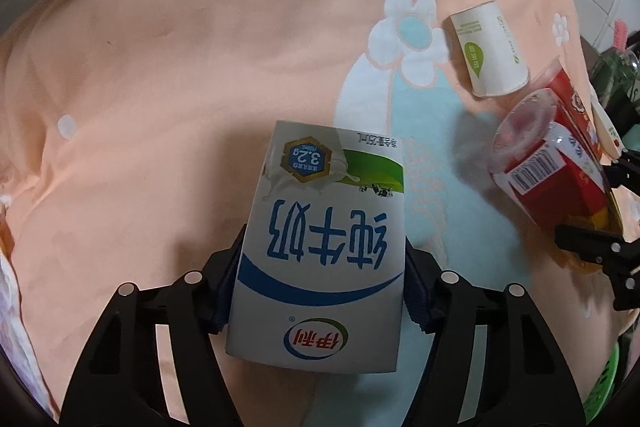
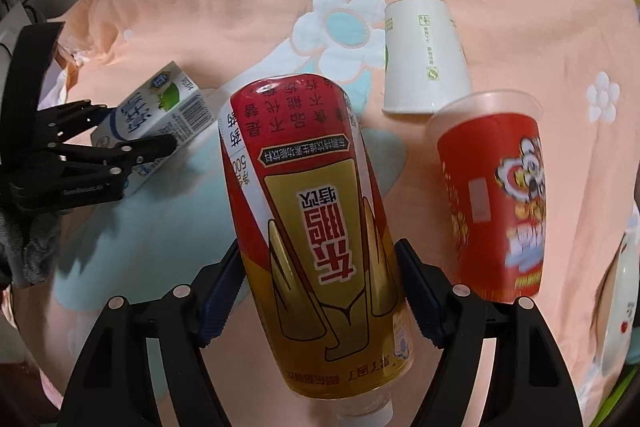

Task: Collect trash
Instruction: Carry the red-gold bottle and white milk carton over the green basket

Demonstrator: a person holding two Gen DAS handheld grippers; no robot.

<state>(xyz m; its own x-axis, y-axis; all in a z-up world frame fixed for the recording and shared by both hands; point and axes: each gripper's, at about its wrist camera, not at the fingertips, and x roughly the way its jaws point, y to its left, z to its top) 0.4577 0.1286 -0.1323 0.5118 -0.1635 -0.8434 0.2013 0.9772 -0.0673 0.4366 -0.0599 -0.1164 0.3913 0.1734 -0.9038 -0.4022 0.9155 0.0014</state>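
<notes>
Where tongs (image 1: 322,287) grip, carton (image 1: 320,227) marked "3.2g"

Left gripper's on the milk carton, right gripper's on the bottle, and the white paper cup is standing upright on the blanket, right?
Not quite. The right wrist view shows the paper cup lying on its side on the blanket. The left gripper does clamp the milk carton, the right gripper the bottle.

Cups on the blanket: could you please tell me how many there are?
2: a white paper cup upside down near the flower, and a red plastic cup upright just in front of it.

Matt paper milk carton (image 1: 320,243), glossy plastic bottle (image 2: 320,227), soft terry cloth (image 1: 160,67)
</notes>
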